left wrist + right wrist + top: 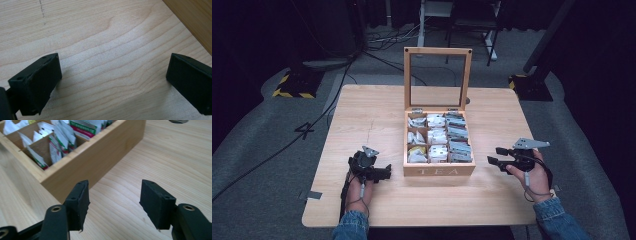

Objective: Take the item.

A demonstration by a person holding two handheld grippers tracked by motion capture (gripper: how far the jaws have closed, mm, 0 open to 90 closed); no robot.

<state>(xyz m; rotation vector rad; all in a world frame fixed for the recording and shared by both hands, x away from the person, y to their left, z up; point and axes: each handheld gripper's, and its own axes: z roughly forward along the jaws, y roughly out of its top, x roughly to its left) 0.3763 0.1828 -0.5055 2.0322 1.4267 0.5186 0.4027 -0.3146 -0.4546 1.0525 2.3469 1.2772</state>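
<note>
Two grippers on the table point(362, 110), one each side of the tea box point(439, 170). Box sits mid-table, lid point(437, 77) swung up and standing upright at the back, "TEA" on the front wall facing the person.

Inside: grid of compartments, three columns, all holding tea bags point(437, 136). White sachets in the left and middle columns, grey-green packets in the right column, one yellowish one at front left.

Left gripper point(384, 172): on the table just left of the box front, tips pointing at the box, apart from it. Jaws spread wide, nothing between them; the left gripper view has bare wood between the pads point(37, 85) and a box edge at top right.

Right gripper point(494, 156): just right of the box's front corner, held in the right hand point(534, 175), grey plate on top. Jaws spread, empty. The right gripper view looks along the box's side wall point(100, 155), with red-and-green-printed packets point(60, 142) standing upright in the near compartments. Not touching the box.

Denim sleeves point(557, 217) at the bottom edge.
</note>
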